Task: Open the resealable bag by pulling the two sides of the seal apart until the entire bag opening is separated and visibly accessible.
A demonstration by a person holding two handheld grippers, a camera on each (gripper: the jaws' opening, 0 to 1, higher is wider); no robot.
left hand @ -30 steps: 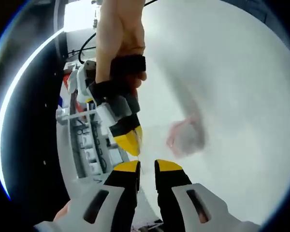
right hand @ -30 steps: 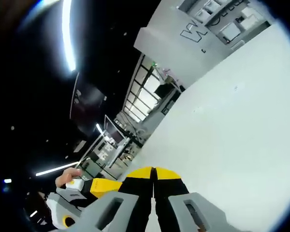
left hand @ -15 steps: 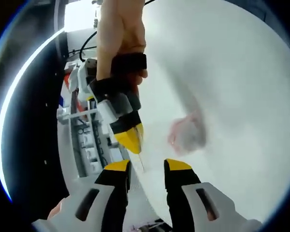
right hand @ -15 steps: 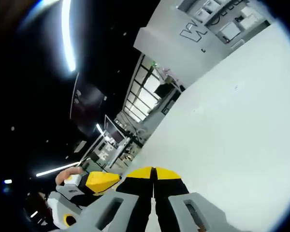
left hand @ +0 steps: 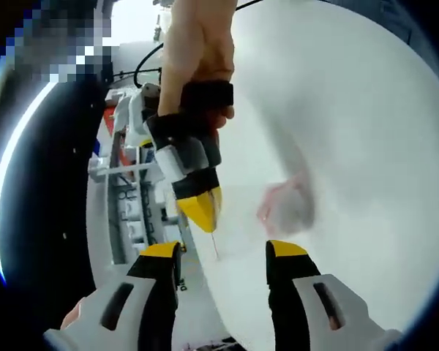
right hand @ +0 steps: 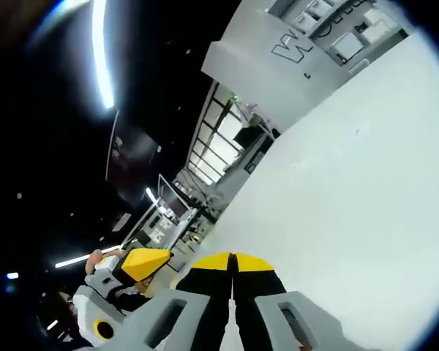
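Note:
The clear resealable bag is a faint film in the left gripper view, with a blurred pinkish patch in it. A thin edge of it runs down from the tips of my right gripper, which a hand holds and which is shut on that edge. Just below, my left gripper stands wide open, a yellow tip on either side of the film and touching nothing. In the right gripper view my right gripper shows its yellow tips pressed together, and the left gripper sits at the lower left.
A white table spreads under both grippers. Grey shelving with cables stands along its edge at the left. Beyond the table the room is dark, with ceiling light strips and a grey wall.
My left gripper's jaws went from nearly closed to wide apart, letting go of the bag's edge. The right gripper stayed shut and barely moved.

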